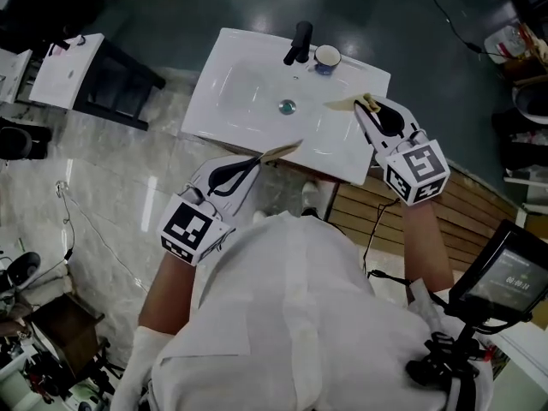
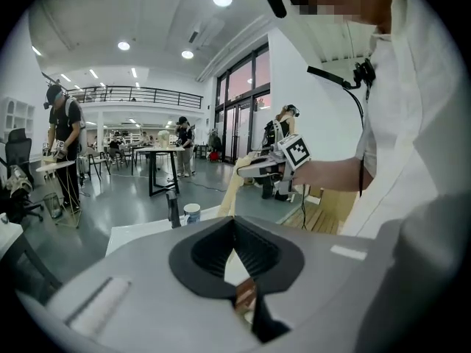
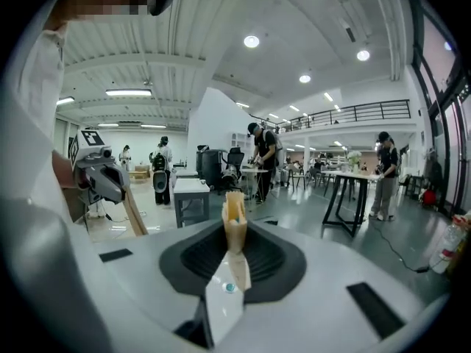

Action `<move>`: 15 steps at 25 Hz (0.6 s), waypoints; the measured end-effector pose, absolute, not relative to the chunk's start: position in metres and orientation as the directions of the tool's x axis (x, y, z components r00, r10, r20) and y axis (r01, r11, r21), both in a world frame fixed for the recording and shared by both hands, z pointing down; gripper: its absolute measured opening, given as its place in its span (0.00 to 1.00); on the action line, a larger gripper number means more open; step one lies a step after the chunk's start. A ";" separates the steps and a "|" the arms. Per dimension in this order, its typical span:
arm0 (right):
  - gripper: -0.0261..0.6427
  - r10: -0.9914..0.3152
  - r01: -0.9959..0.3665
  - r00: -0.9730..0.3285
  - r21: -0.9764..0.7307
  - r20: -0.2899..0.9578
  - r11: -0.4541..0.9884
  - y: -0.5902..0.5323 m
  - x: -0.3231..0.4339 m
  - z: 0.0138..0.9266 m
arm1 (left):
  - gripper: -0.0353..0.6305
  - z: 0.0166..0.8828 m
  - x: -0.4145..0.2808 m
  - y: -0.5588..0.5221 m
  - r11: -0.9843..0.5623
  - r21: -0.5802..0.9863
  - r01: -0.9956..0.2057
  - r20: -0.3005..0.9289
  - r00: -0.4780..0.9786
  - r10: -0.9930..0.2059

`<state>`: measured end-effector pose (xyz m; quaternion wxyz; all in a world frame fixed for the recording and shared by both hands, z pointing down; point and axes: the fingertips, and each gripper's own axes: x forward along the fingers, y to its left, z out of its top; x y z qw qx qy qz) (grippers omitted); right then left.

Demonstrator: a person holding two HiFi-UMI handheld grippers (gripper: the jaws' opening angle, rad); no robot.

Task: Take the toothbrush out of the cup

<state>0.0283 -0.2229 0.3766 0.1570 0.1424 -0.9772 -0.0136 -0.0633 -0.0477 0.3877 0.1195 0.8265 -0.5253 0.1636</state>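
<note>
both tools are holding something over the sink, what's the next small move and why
Probably lower the right tool and lay its toothbrush on the sink rim. The brush is already clamped clear of the cup, which looks empty; the left tool grips a bamboo stick too.

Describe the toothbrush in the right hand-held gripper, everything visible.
The toothbrush is pale tan and looks like bamboo: a flat handle ending in a head of yellowish bristles. The right hand-held gripper is shut on its handle, and the head sticks out past the jaws. It hangs above the white sink, clear of the cup, touching nothing else.
</note>
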 end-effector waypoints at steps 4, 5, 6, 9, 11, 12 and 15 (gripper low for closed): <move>0.13 -0.298 -0.297 -0.897 0.055 0.325 0.953 -0.198 0.026 0.384 | 0.06 0.386 -0.074 -0.036 -0.437 0.037 -0.899 0.393 0.415 -0.820; 0.13 -0.302 -0.302 -0.895 0.051 0.329 0.952 -0.190 0.026 0.384 | 0.06 0.384 -0.075 -0.031 -0.442 0.039 -0.896 0.394 0.421 -0.817; 0.13 -0.306 -0.307 -0.893 0.049 0.331 0.950 -0.180 0.027 0.383 | 0.06 0.382 -0.076 -0.025 -0.449 0.039 -0.892 0.393 0.427 -0.814; 0.13 -0.318 -0.320 -0.887 0.051 0.336 0.946 -0.147 0.026 0.382 | 0.06 0.380 -0.079 -0.003 -0.474 0.037 -0.880 0.386 0.450 -0.805; 0.13 -0.323 -0.326 -0.883 0.051 0.341 0.944 -0.127 0.025 0.384 | 0.06 0.381 -0.081 0.010 -0.489 0.039 -0.872 0.385 0.464 -0.798; 0.13 -0.324 -0.328 -0.882 0.050 0.343 0.944 -0.118 0.024 0.386 | 0.06 0.382 -0.083 0.016 -0.495 0.041 -0.868 0.385 0.470 -0.794; 0.13 -0.335 -0.340 -0.874 0.051 0.352 0.939 -0.094 0.028 0.391 | 0.06 0.386 -0.082 0.029 -0.520 0.046 -0.853 0.382 0.496 -0.780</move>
